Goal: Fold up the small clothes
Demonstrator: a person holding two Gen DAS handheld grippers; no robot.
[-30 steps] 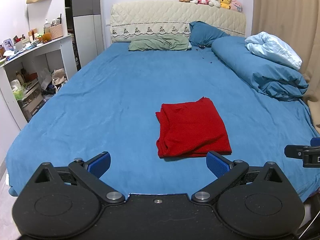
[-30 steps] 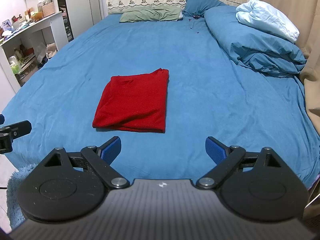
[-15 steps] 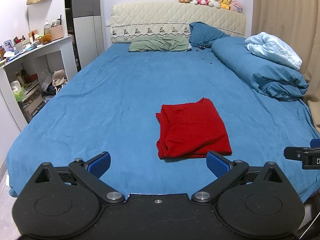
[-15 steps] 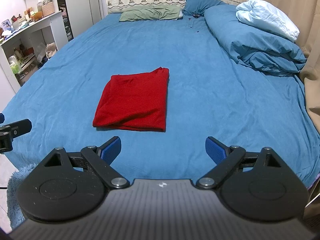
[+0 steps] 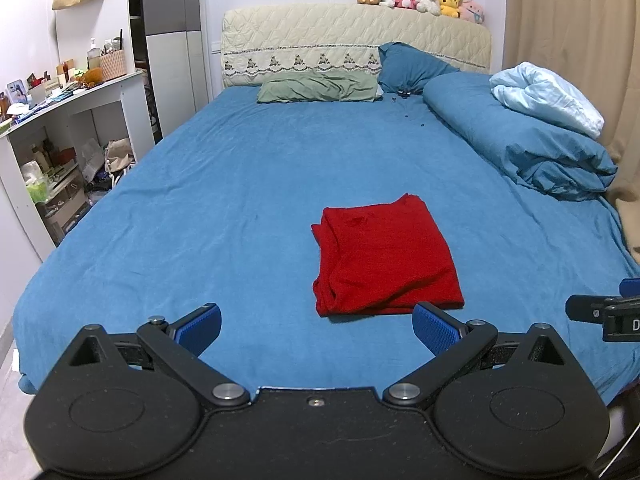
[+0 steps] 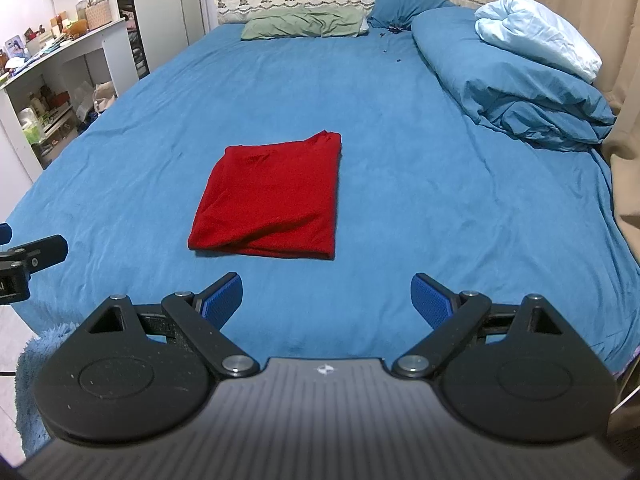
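Observation:
A red garment point(image 5: 384, 258) lies folded into a rough rectangle on the blue bed sheet point(image 5: 240, 184); it also shows in the right wrist view point(image 6: 272, 196). My left gripper point(image 5: 316, 326) is open and empty, held back near the foot of the bed, short of the garment. My right gripper point(image 6: 328, 300) is open and empty, also short of the garment's near edge. Each gripper's tip shows at the edge of the other's view, the right one point(image 5: 600, 314) and the left one point(image 6: 28, 258).
A rolled blue duvet point(image 5: 520, 140) with a pale blue blanket point(image 5: 548, 96) lies along the right side. Green point(image 5: 320, 88) and blue point(image 5: 412, 66) pillows sit at the headboard. A white shelf desk point(image 5: 72, 120) stands left of the bed. A beige curtain point(image 5: 580, 40) hangs on the right.
Both grippers have barely shifted; the garment sits a touch further from the right gripper. Nothing was gripped or let go.

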